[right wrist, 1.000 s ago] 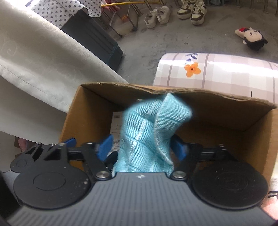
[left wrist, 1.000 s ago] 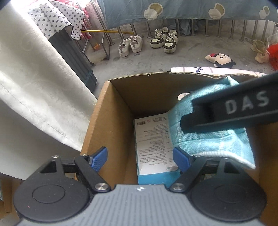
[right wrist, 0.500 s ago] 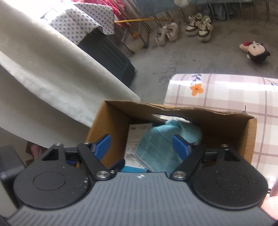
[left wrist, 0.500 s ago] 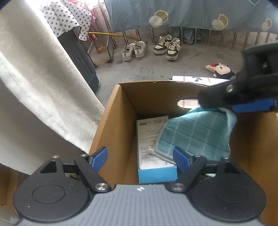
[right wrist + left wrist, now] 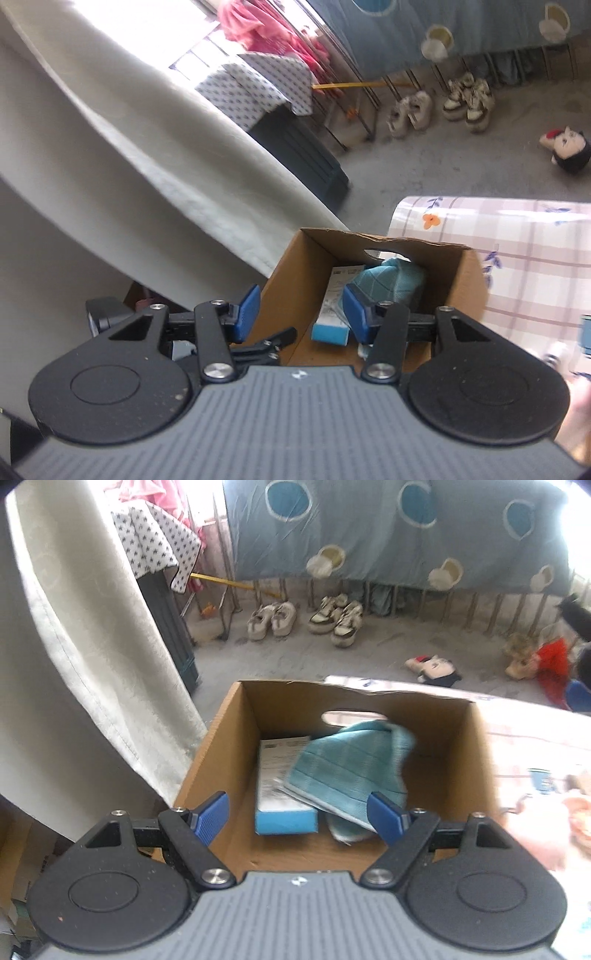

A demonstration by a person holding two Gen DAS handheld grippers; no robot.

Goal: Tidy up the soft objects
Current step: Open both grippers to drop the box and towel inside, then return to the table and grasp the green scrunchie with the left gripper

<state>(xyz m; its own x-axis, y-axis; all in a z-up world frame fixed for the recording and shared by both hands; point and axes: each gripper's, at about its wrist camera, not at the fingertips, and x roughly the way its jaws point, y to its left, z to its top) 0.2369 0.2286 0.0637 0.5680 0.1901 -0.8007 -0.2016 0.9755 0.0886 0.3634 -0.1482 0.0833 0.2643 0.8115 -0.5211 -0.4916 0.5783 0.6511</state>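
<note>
At the far left a pale curtain [image 5: 85,686] is seen hanging beside an open cardboard box [image 5: 221,753]. Inside the box, a blue-and-white carton [image 5: 282,797] is laid along the left part of the floor, and a teal cloth [image 5: 351,771] is draped over its right edge, slumped toward the back wall below the handle cut-out. The left gripper [image 5: 297,812] is held above the box's near edge with its jaws spread wide and nothing gripped. The right gripper [image 5: 301,310] is held higher, above the box; its jaws are closing, and nothing is held between them. A checked tablecloth [image 5: 524,236] is seen at the right.
</note>
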